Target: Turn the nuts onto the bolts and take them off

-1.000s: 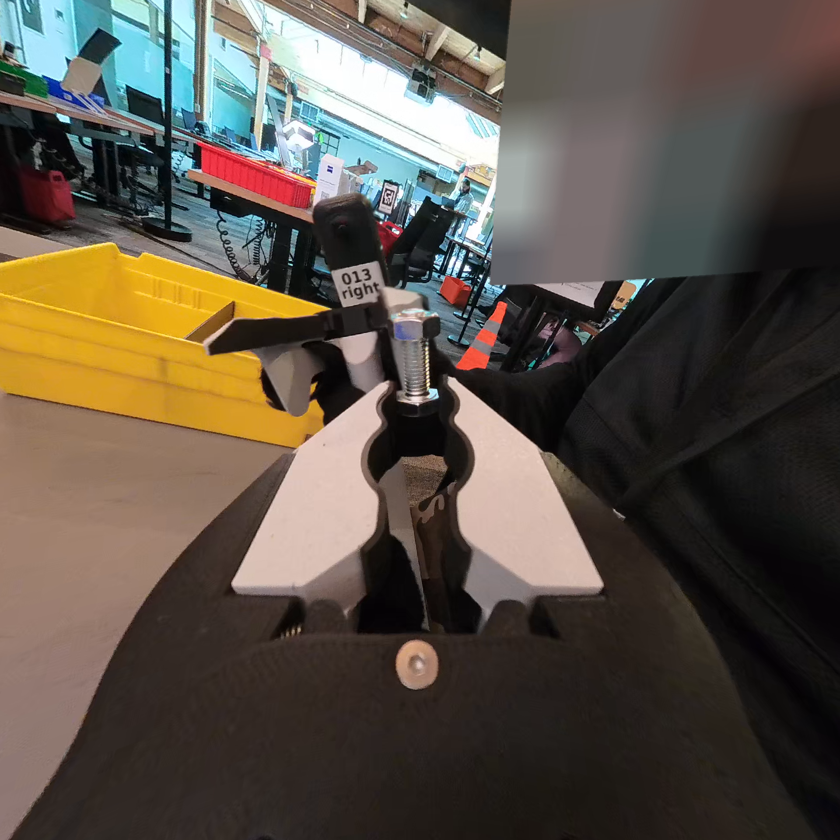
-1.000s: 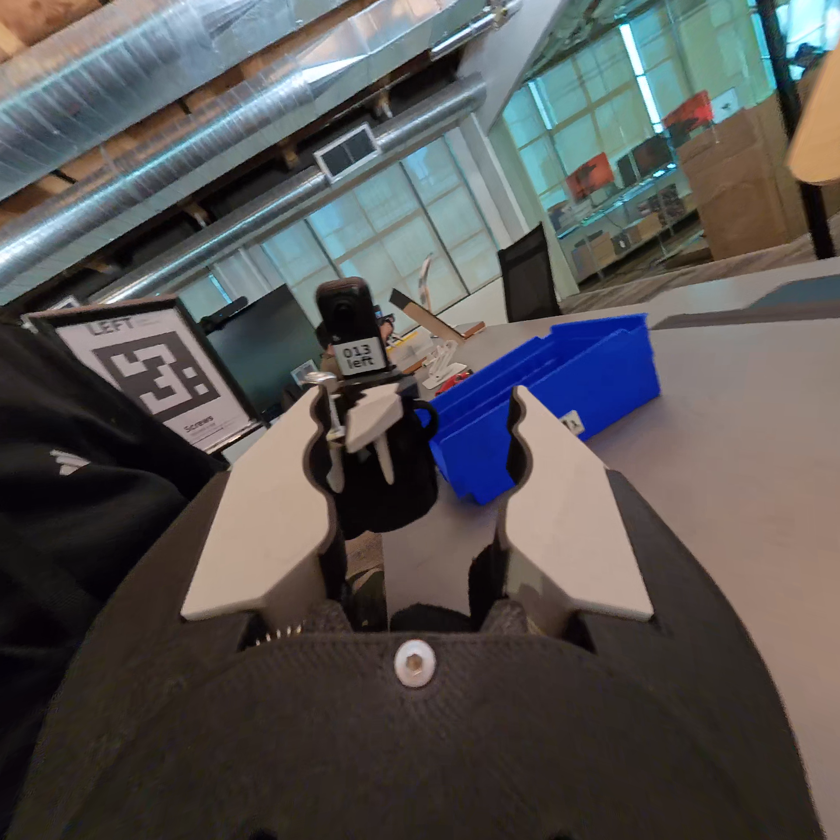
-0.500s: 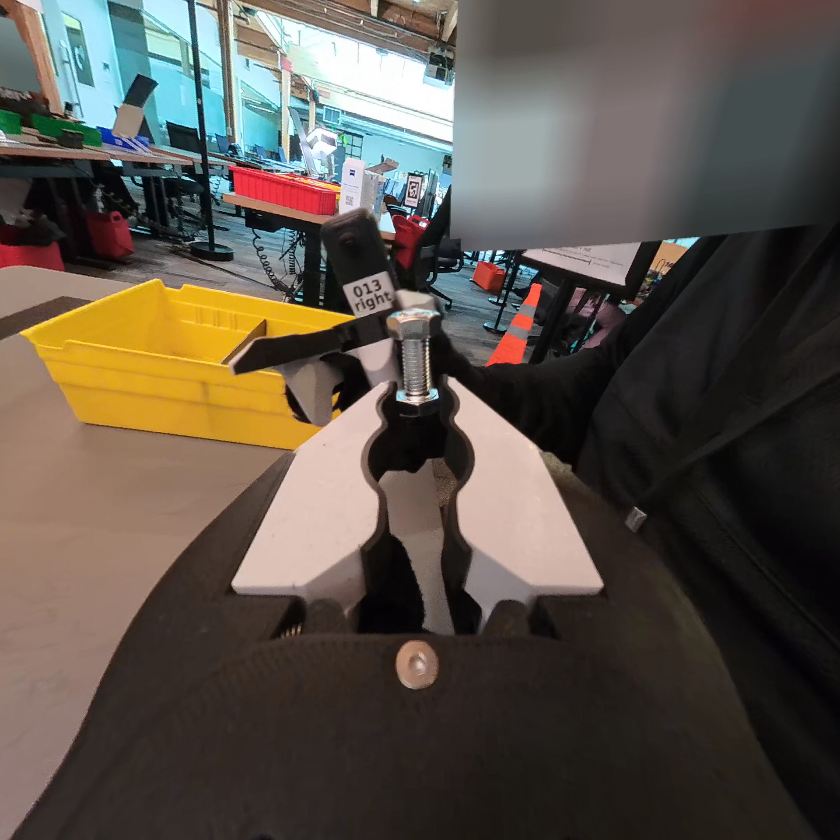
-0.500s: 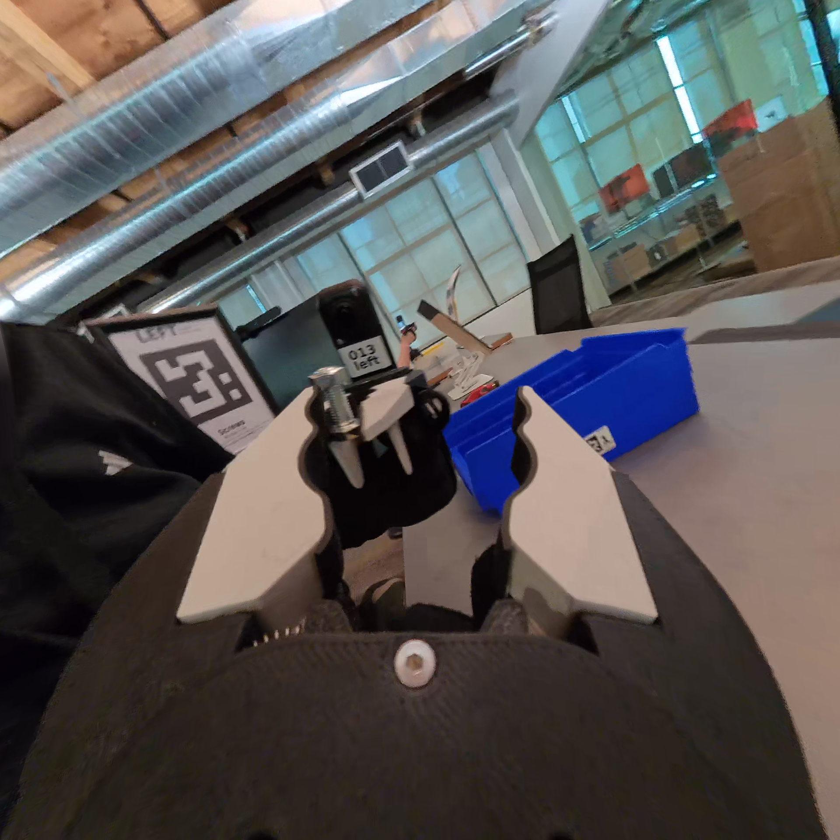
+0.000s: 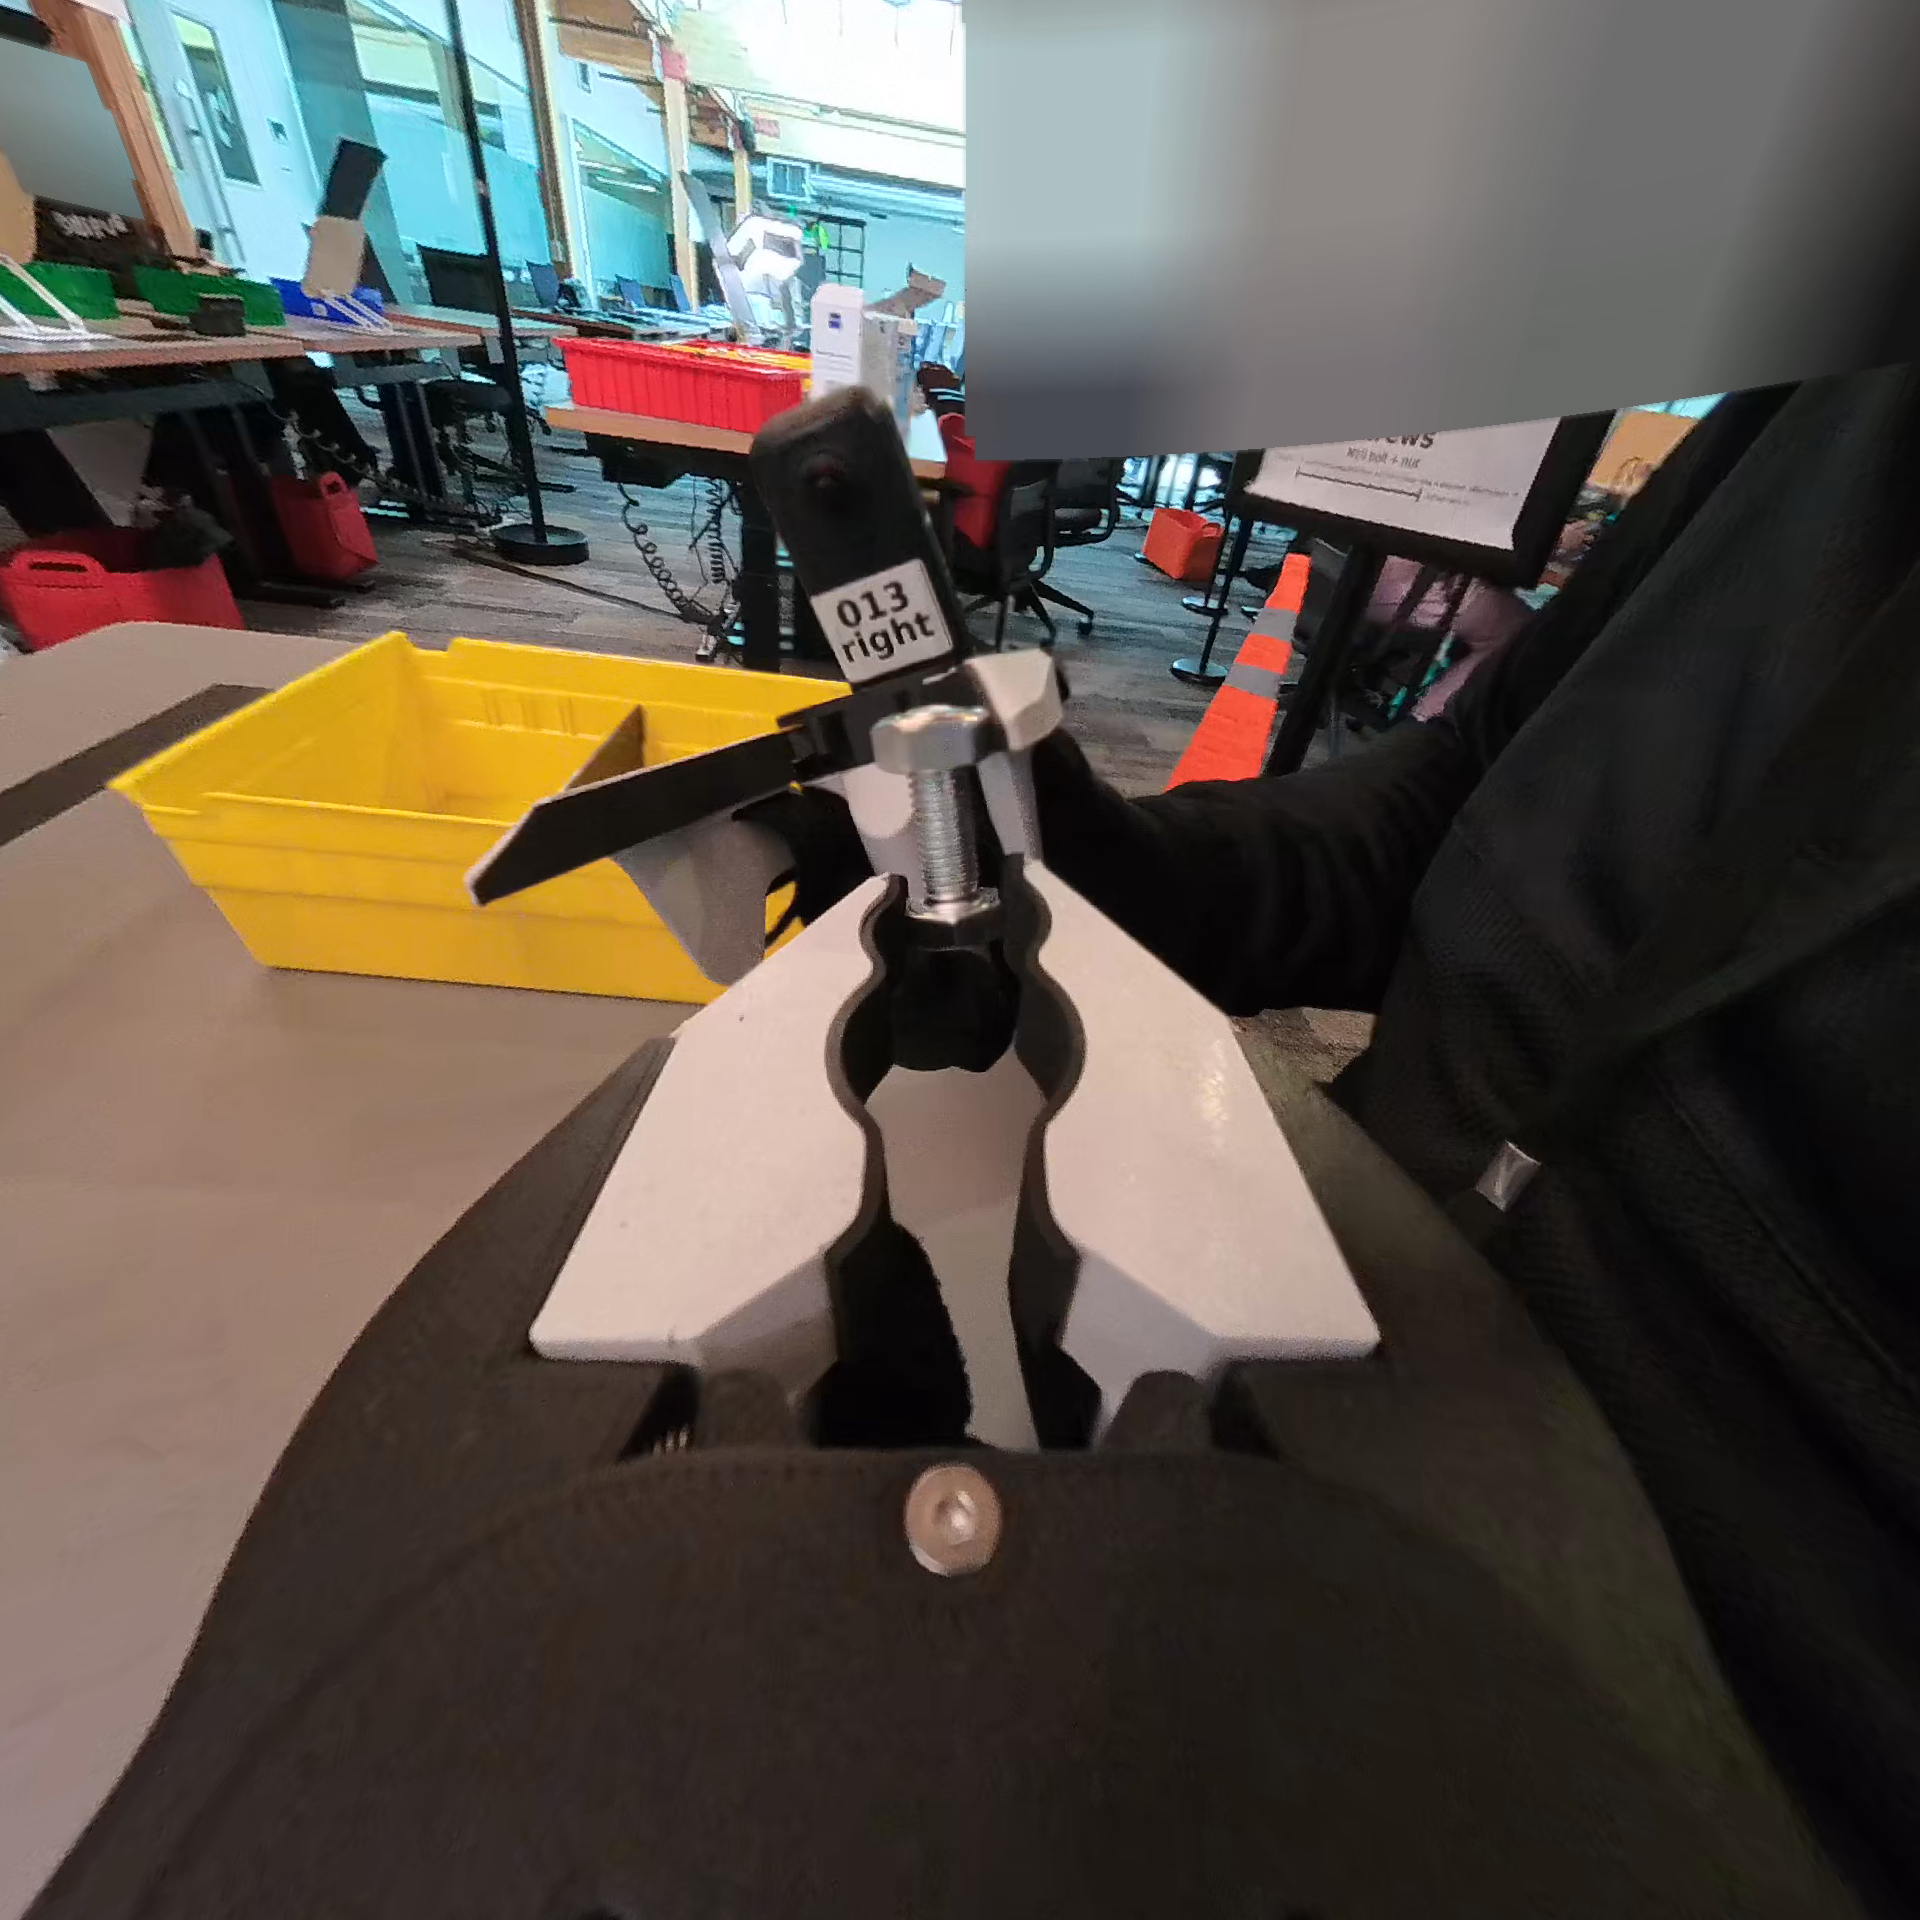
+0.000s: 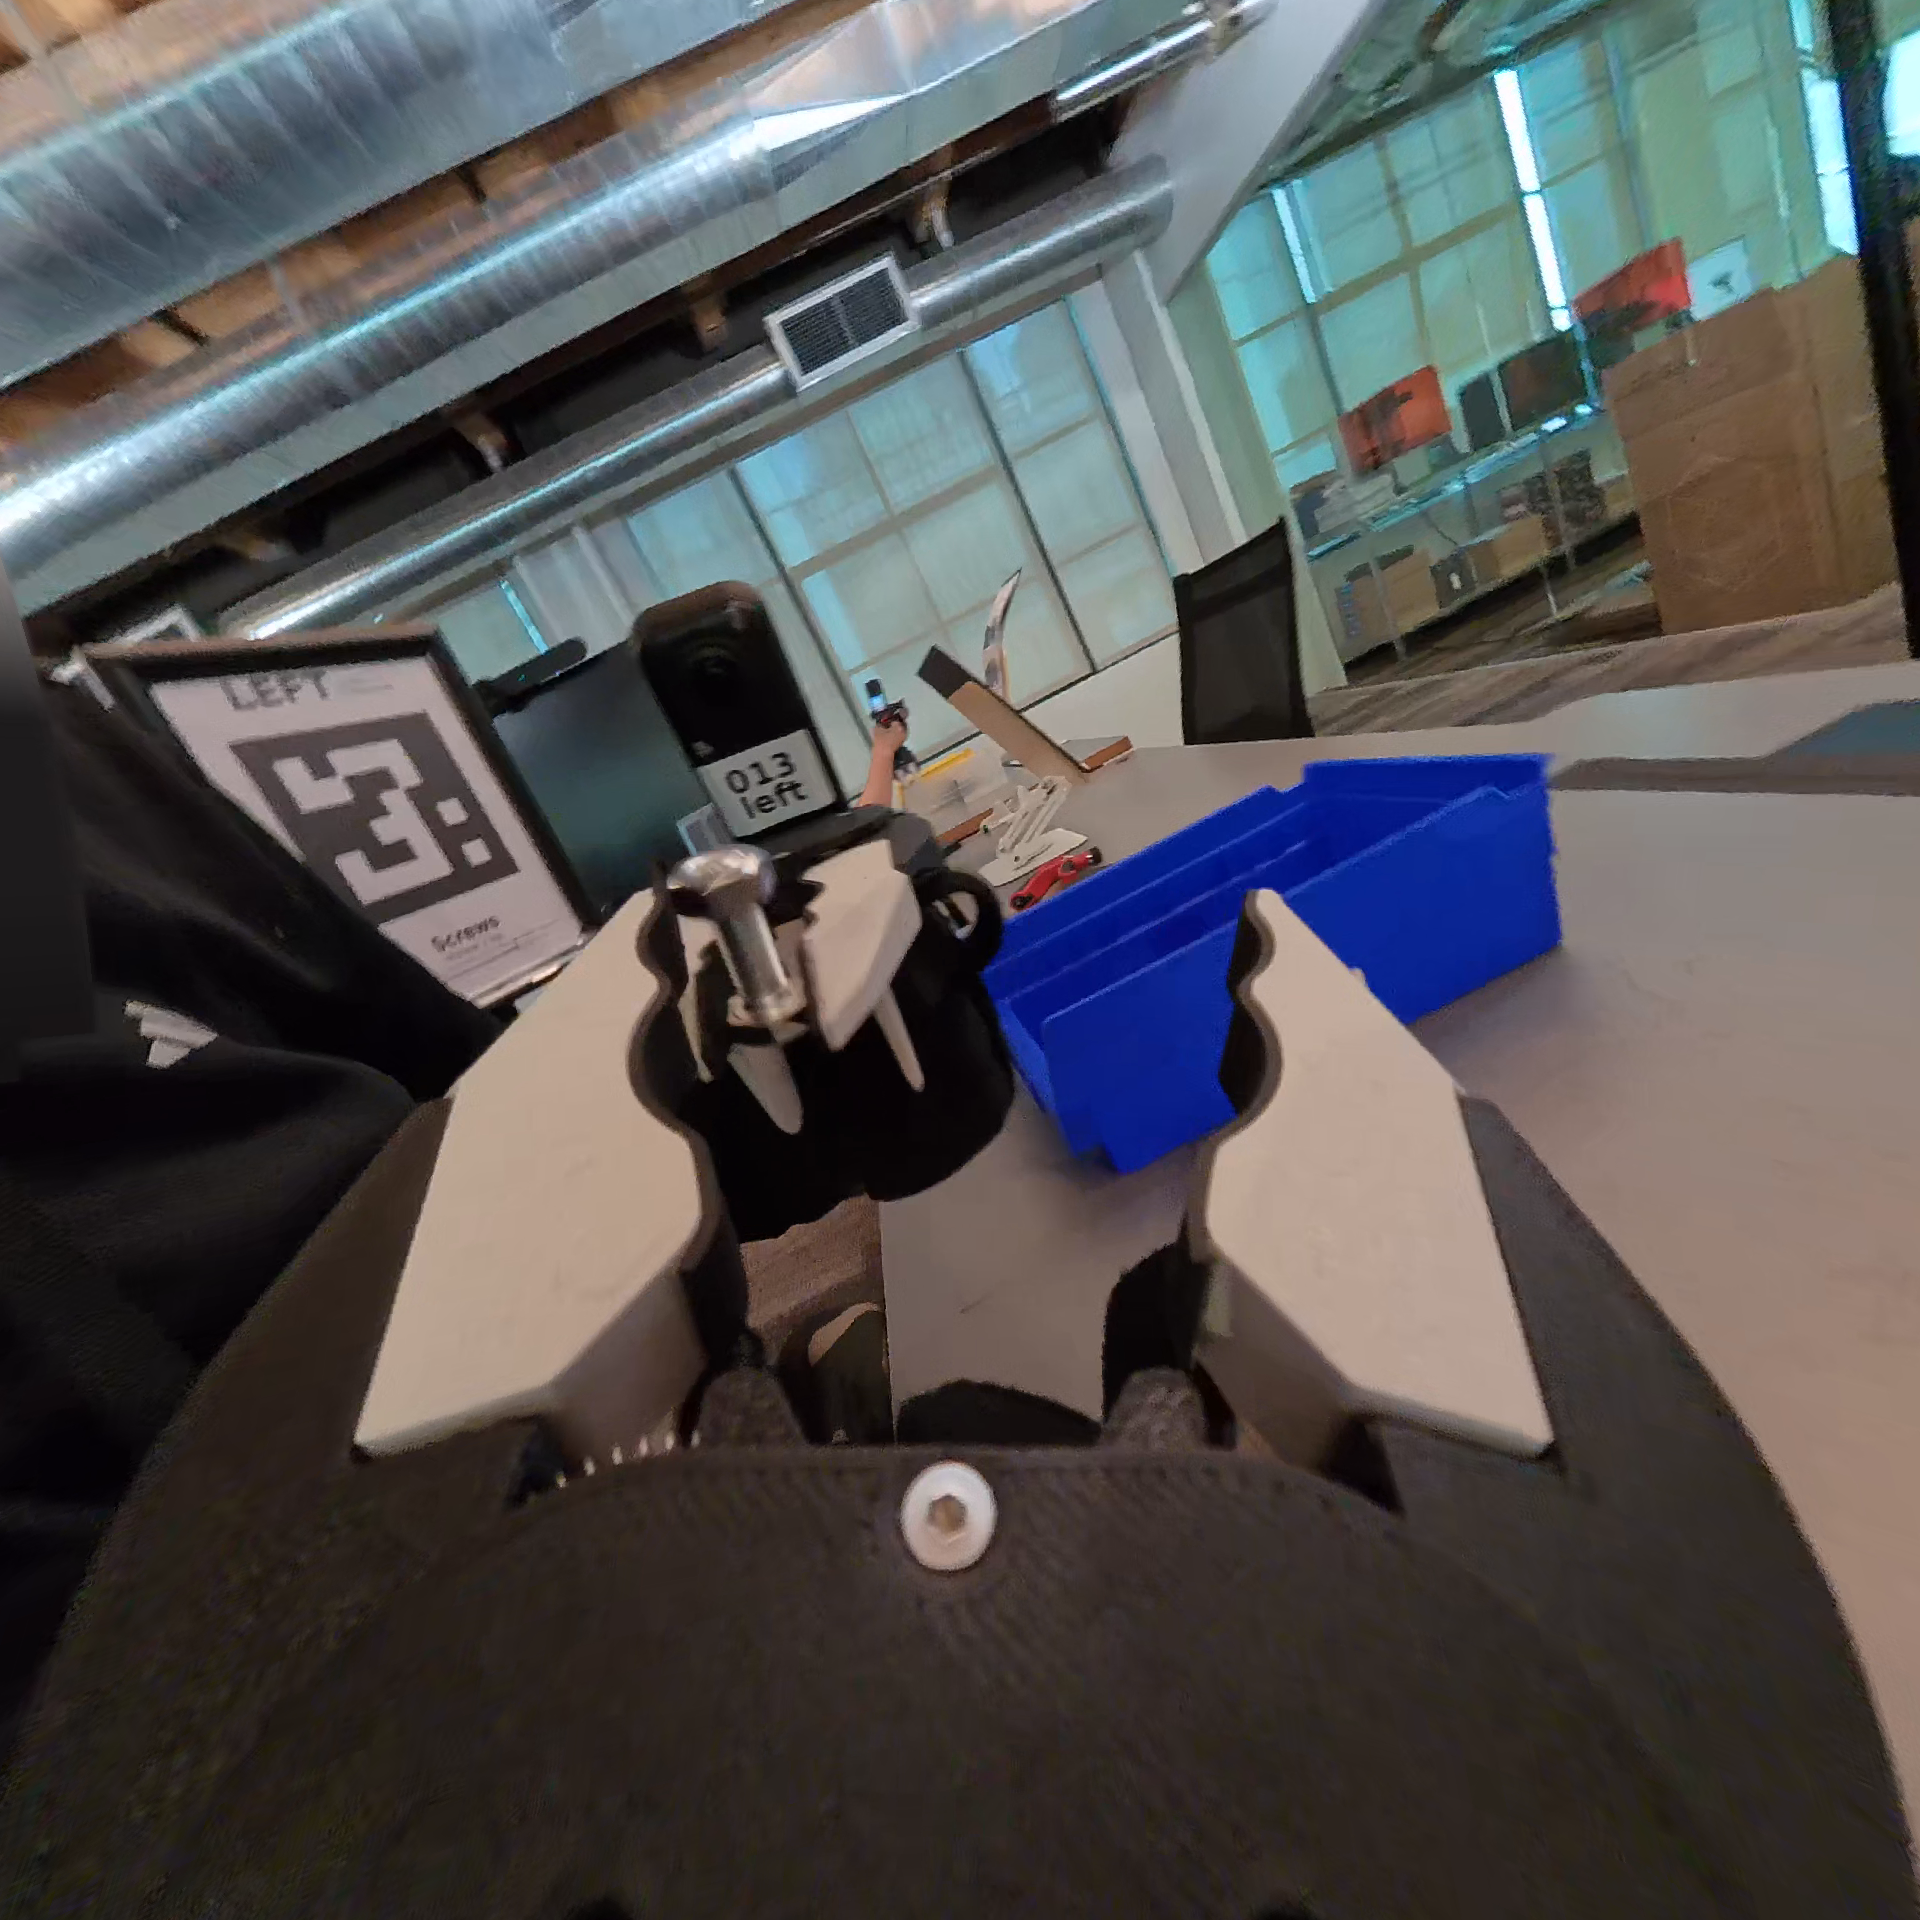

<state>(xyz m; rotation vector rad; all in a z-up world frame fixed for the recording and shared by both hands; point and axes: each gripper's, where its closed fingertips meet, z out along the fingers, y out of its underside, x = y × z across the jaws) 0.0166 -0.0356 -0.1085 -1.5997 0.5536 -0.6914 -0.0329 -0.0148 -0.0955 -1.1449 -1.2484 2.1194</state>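
My left gripper (image 5: 951,920) is shut on a hex nut (image 5: 948,912) at its fingertips. A silver bolt (image 5: 940,821) stands upright out of the nut, hex head on top. My right gripper (image 6: 961,925) is open and empty, jaws wide apart. In the right wrist view the left gripper (image 6: 800,977) faces me with the bolt (image 6: 743,935) just beside my left finger (image 6: 561,1143). In the left wrist view the right gripper (image 5: 821,748) shows behind the bolt, one finger close beside the bolt head, the other spread out to the left.
A yellow bin (image 5: 416,831) stands on the grey table (image 5: 208,1195) at the left. A blue bin (image 6: 1351,935) stands ahead on the right side. A framed sign (image 6: 364,810) stands at the left. The person's black sleeve (image 5: 1558,935) fills the right.
Both views have swung a little, and the left gripper with the bolt looks closer in the right wrist view. The left grip on the nut and the open right jaws are unchanged.
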